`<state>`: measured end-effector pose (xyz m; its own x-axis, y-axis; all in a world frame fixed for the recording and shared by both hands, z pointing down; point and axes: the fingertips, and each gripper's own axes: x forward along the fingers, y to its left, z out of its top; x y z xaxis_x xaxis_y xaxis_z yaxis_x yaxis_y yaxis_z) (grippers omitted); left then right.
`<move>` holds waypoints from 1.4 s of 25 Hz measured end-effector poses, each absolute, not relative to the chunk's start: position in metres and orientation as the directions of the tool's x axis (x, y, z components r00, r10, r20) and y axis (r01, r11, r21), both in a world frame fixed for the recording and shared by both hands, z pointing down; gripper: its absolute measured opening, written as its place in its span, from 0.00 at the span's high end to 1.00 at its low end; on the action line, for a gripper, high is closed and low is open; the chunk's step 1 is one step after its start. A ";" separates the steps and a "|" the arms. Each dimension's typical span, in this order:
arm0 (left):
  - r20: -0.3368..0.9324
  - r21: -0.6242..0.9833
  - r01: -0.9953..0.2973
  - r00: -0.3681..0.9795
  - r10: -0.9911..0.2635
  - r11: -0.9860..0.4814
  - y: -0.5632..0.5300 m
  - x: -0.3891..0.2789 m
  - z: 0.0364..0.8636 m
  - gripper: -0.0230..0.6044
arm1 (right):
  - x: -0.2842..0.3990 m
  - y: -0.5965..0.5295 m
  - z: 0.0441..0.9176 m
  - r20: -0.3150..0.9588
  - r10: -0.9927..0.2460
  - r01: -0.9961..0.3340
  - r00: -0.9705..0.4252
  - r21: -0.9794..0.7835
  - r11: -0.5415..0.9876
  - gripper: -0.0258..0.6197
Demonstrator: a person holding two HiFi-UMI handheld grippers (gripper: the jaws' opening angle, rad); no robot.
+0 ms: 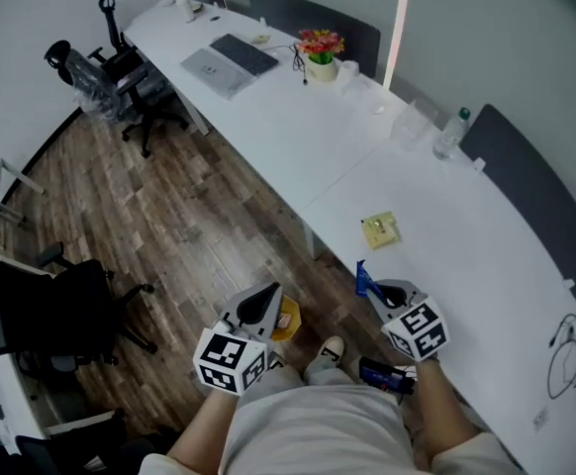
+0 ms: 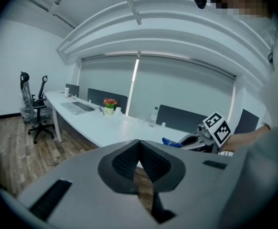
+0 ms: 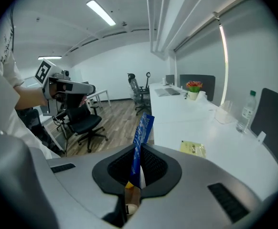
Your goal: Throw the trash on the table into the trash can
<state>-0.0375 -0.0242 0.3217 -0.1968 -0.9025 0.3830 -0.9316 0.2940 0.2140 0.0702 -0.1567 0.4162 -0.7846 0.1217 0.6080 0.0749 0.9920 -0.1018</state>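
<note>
Presently my right gripper (image 3: pixel 138 162) is clamped on a blue wrapper (image 3: pixel 142 135) at the near edge of the white table (image 1: pixel 466 265), while my left gripper (image 2: pixel 139 159) has its jaws together on nothing. A yellow wrapper (image 1: pixel 380 230) lies on the table, not yet collected. No trash can shows in any view, so I judge that nothing is binned yet.
</note>
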 end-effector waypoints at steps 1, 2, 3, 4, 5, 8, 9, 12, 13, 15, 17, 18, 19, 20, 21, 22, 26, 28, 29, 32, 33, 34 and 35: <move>0.381 0.213 -0.925 -0.219 -0.898 0.316 -0.012 -0.044 0.321 0.96 | 0.060 -0.148 0.414 0.604 0.137 0.096 -0.785 -0.100 0.990 0.90; 0.380 0.213 -0.918 -0.237 -0.894 0.334 0.000 -0.050 0.320 0.96 | 0.050 -0.139 0.411 0.598 0.150 0.114 -0.787 -0.099 0.989 0.90; 0.380 0.215 -0.912 -0.253 -0.890 0.351 0.012 -0.056 0.320 0.96 | 0.040 -0.129 0.407 0.593 0.164 0.130 -0.788 -0.100 0.986 0.90; 0.379 0.218 -0.904 -0.268 -0.886 0.367 0.023 -0.062 0.319 0.96 | 0.032 -0.118 0.404 0.587 0.179 0.148 -0.789 -0.101 0.984 0.90; 0.378 0.222 -0.897 -0.282 -0.882 0.382 0.034 -0.067 0.318 0.96 | 0.023 -0.107 0.401 0.583 0.196 0.167 -0.789 -0.104 0.981 0.90; 0.375 0.237 -0.877 -0.316 -0.872 0.419 0.063 -0.080 0.318 0.96 | -0.001 -0.074 0.391 0.564 0.256 0.224 -0.785 -0.127 0.966 0.90; 0.375 0.241 -0.871 -0.324 -0.869 0.429 0.071 -0.083 0.318 0.96 | -0.009 -0.063 0.388 0.557 0.276 0.241 -0.784 -0.137 0.961 0.90; 0.372 0.253 -0.855 -0.347 -0.861 0.453 0.092 -0.089 0.321 0.96 | -0.027 -0.033 0.383 0.543 0.325 0.291 -0.774 -0.151 0.945 0.90; 0.372 0.255 -0.850 -0.354 -0.858 0.461 0.099 -0.091 0.322 0.96 | -0.031 -0.023 0.383 0.543 0.340 0.308 -0.768 -0.152 0.939 0.90; 0.371 0.259 -0.841 -0.368 -0.853 0.475 0.111 -0.095 0.323 0.96 | -0.038 -0.006 0.382 0.546 0.364 0.338 -0.754 -0.153 0.929 0.90; 0.367 0.264 -0.833 -0.379 -0.850 0.486 0.122 -0.098 0.323 0.96 | -0.044 0.006 0.382 0.550 0.380 0.360 -0.743 -0.150 0.921 0.90; 0.365 0.266 -0.830 -0.384 -0.848 0.490 0.127 -0.099 0.323 0.96 | -0.046 0.012 0.381 0.551 0.385 0.367 -0.740 -0.149 0.918 0.90; 0.363 0.269 -0.827 -0.388 -0.847 0.494 0.133 -0.100 0.323 0.96 | -0.048 0.017 0.381 0.552 0.389 0.373 -0.737 -0.148 0.916 0.90; 0.360 0.272 -0.824 -0.392 -0.846 0.497 0.139 -0.101 0.322 0.96 | -0.050 0.022 0.381 0.554 0.392 0.378 -0.735 -0.146 0.914 0.90; 0.358 0.275 -0.821 -0.396 -0.846 0.500 0.145 -0.102 0.322 0.96 | -0.052 0.027 0.380 0.555 0.394 0.381 -0.733 -0.144 0.913 0.90; 0.355 0.278 -0.819 -0.399 -0.846 0.503 0.150 -0.104 0.322 0.96 | -0.054 0.031 0.379 0.556 0.394 0.384 -0.731 -0.141 0.912 0.90; 0.347 0.282 -0.818 -0.401 -0.848 0.502 0.168 -0.108 0.321 0.96 | -0.062 0.042 0.377 0.561 0.392 0.389 -0.730 -0.131 0.912 0.90; 0.345 0.280 -0.820 -0.399 -0.850 0.498 0.175 -0.109 0.323 0.96 | -0.065 0.044 0.376 0.563 0.386 0.388 -0.730 -0.124 0.913 0.90; 0.345 0.281 -0.820 -0.399 -0.850 0.499 0.177 -0.111 0.324 0.96 | -0.066 0.045 0.377 0.565 0.385 0.388 -0.729 -0.122 0.914 0.90; 0.352 0.288 -0.814 -0.401 -0.846 0.505 0.178 -0.113 0.331 0.96 | -0.067 0.045 0.380 0.573 0.392 0.395 -0.719 -0.127 0.910 0.90; 0.354 0.290 -0.812 -0.400 -0.846 0.506 0.176 -0.113 0.333 0.96 | -0.065 0.043 0.383 0.579 0.395 0.397 -0.714 -0.130 0.909 0.90; 0.355 0.293 -0.812 -0.397 -0.846 0.504 0.173 -0.112 0.335 0.96 | -0.064 0.041 0.386 0.584 0.397 0.398 -0.708 -0.134 0.908 0.90; 0.355 0.295 -0.813 -0.394 -0.848 0.502 0.171 -0.111 0.337 0.96 | -0.063 0.038 0.390 0.590 0.398 0.399 -0.703 -0.137 0.907 0.90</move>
